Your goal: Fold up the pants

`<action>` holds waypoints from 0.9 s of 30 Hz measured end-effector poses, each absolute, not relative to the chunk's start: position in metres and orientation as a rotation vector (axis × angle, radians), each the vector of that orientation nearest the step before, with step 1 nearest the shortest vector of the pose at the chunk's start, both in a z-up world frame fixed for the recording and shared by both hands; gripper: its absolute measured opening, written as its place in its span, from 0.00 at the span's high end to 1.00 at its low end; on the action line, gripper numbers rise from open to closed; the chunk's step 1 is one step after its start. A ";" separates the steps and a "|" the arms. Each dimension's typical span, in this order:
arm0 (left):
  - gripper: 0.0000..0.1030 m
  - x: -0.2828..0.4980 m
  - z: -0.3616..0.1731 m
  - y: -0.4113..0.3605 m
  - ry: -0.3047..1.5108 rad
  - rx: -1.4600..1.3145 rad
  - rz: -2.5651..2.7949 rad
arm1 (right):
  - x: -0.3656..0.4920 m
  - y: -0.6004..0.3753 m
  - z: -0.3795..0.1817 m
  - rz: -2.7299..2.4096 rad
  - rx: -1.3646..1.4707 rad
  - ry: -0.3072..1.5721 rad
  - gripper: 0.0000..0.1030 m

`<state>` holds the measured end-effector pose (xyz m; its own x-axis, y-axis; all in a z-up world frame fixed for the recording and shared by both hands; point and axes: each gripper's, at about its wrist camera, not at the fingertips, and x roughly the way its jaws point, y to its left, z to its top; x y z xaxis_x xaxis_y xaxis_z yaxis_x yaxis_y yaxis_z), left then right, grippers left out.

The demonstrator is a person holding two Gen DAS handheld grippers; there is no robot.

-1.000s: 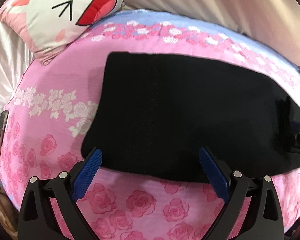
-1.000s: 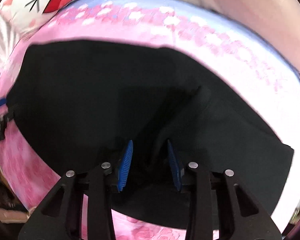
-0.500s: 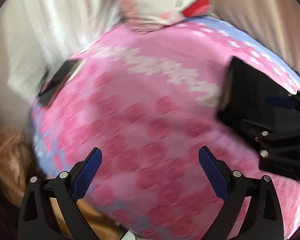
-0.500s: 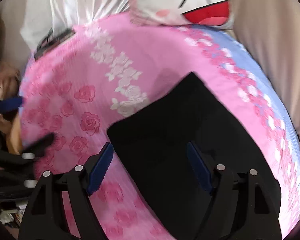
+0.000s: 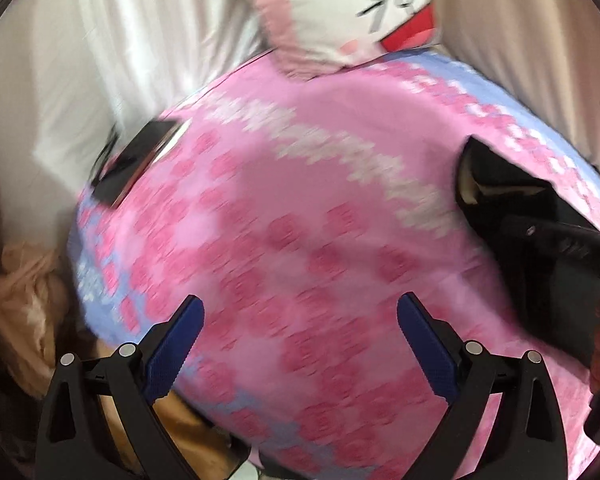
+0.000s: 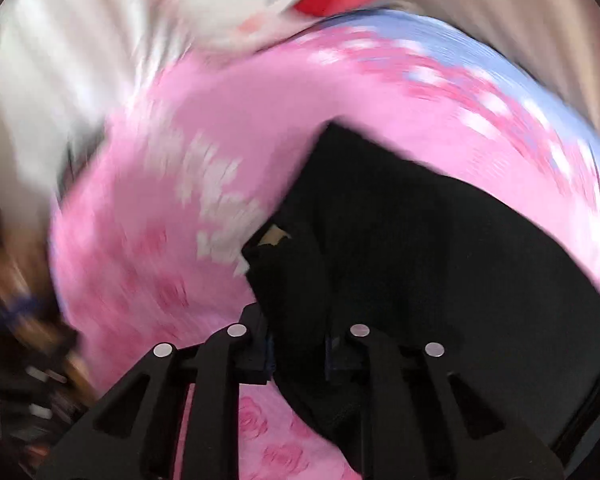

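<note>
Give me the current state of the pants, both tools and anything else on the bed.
Black pants: partly folded on the pink floral bedspread, one edge lifted.
Right tool: closing, pants fabric between its pads.
Left tool: open, empty, over bare bedspread.
Cartoon-face pillow: lying at the bed's far edge.
Dark flat device: lying near the bed's left edge.

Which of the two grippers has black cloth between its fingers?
The right gripper: its jaws are closing on the black pants. The left gripper stands open over the pink bedspread.

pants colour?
Black pants. Clearest in the right wrist view, lying on the pink rose-print bedspread.
</note>
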<state>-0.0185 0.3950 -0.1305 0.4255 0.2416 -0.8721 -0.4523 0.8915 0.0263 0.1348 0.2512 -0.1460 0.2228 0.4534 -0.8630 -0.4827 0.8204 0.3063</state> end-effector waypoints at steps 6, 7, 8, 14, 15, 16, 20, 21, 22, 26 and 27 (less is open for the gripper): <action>0.07 0.036 -0.106 0.327 0.993 -0.120 0.262 | 0.145 0.109 -0.096 0.554 0.413 1.127 0.85; 0.07 0.044 -0.102 0.313 0.982 -0.104 0.228 | 0.141 0.074 -0.090 0.522 0.475 1.100 0.86; 0.07 0.052 -0.098 0.298 0.972 -0.087 0.193 | 0.137 0.045 -0.087 0.481 0.510 1.081 0.86; 0.07 0.090 -0.080 0.174 0.926 0.055 -0.038 | 0.077 -0.140 -0.100 0.136 0.631 1.014 0.86; 0.07 0.093 -0.079 0.147 0.923 0.079 -0.077 | 0.065 -0.166 -0.107 0.081 0.646 1.014 0.86; 0.07 0.095 -0.078 0.128 0.923 0.092 -0.106 | 0.053 -0.191 -0.118 0.031 0.662 1.016 0.86; 0.07 0.099 -0.094 0.048 0.983 0.138 -0.216 | 0.018 -0.263 -0.183 -0.068 0.778 1.067 0.84; 0.07 0.099 -0.103 0.028 1.014 0.159 -0.231 | 0.013 -0.271 -0.199 -0.035 0.824 1.075 0.81; 0.07 0.097 -0.110 0.011 1.036 0.175 -0.243 | 0.010 -0.274 -0.206 0.001 0.863 1.058 0.80; 0.07 0.091 -0.130 -0.037 1.085 0.254 -0.252 | 0.011 -0.284 -0.197 0.095 0.930 1.035 0.44; 0.07 0.088 -0.133 -0.043 1.090 0.268 -0.252 | 0.011 -0.289 -0.188 0.090 0.907 1.018 0.27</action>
